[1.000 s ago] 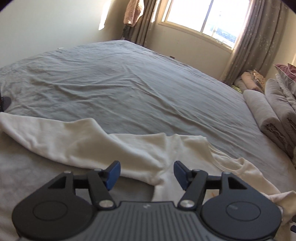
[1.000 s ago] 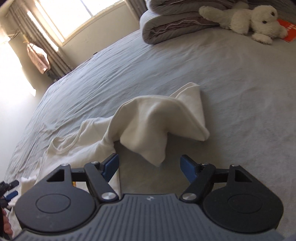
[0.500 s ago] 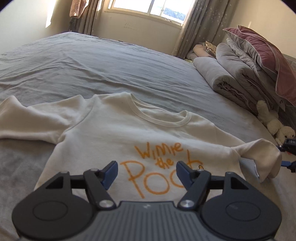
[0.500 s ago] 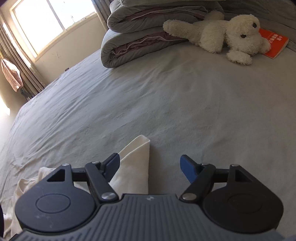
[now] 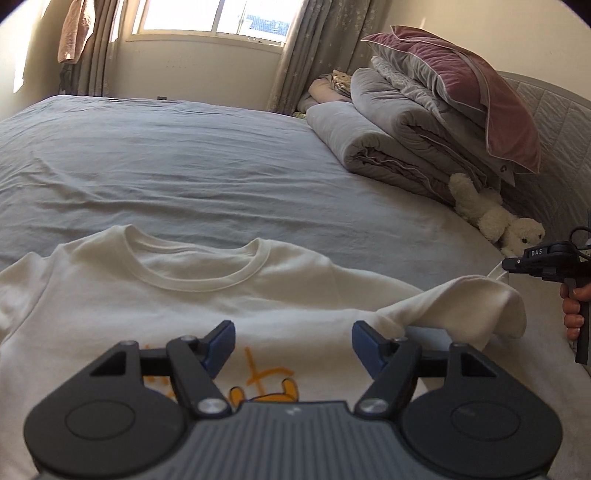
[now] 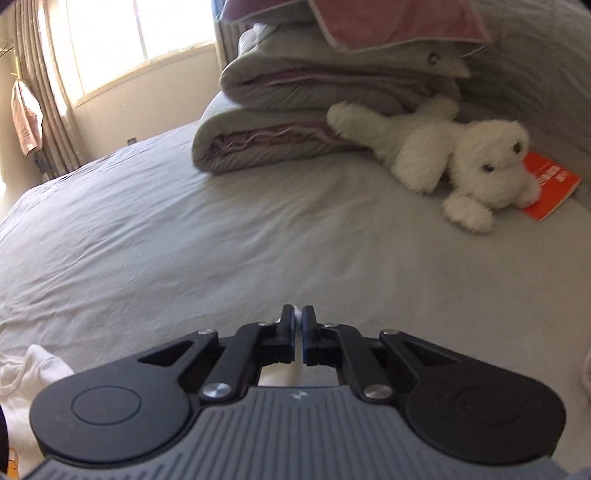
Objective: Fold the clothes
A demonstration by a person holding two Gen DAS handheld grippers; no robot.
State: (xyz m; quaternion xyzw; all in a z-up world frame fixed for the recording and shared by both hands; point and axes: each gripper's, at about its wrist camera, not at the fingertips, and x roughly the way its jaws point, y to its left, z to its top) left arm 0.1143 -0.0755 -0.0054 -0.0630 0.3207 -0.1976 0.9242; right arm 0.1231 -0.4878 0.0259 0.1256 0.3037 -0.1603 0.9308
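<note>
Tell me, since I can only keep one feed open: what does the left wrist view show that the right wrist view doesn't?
Only the left wrist view shows the sweatshirt's collar and orange print, its lifted sleeve, and the open left tongs above the chest.

Only the right wrist view shows the orange book under the toy, and the right tongs shut on a bit of white cloth.

Both show the grey bed, folded quilts, white plush dog and window.
</note>
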